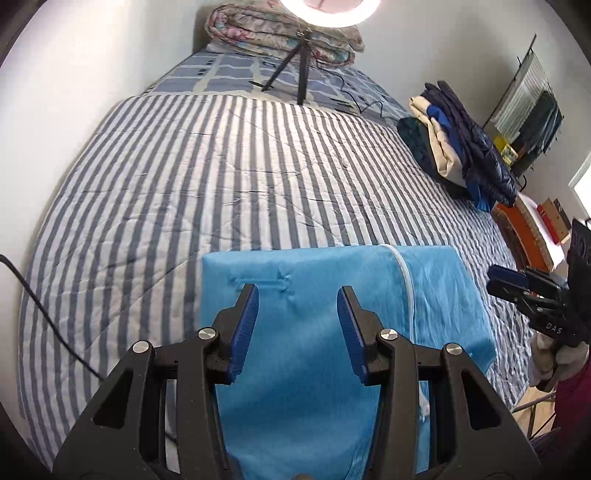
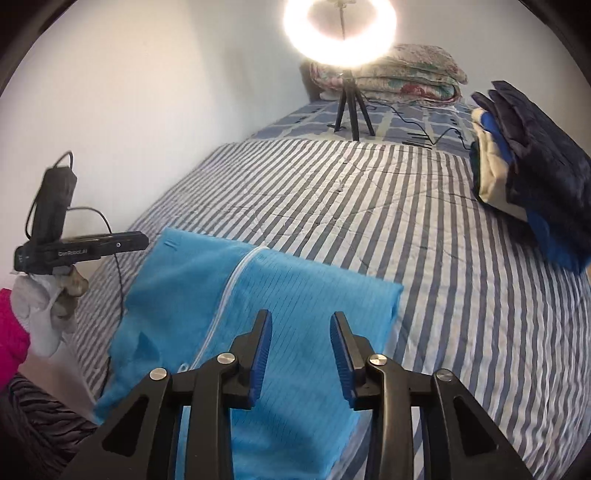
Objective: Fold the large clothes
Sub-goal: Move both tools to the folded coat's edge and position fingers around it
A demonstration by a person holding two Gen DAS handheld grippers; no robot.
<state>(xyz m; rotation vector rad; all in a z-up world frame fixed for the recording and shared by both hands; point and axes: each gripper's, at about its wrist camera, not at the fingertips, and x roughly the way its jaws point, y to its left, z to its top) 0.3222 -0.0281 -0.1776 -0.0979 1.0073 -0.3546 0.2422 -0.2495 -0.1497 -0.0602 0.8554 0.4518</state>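
I am looking over a striped bed (image 1: 221, 177). A folded blue garment (image 1: 332, 295) is lying at its near edge, 6 o'clock. Stacked clothes (image 2: 528, 177) are sitting at 2 o'clock. My left gripper (image 1: 297, 317) and right gripper (image 2: 300, 350) are hovering above the garment, jaws parted, gripping nothing.

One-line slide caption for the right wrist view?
Open right hand-held gripper above a folded blue garment on a striped bedspread, ring light at the far end.

blue garment (image 1: 332, 332): near end cut by frame | ring light (image 1: 328, 11): top cropped
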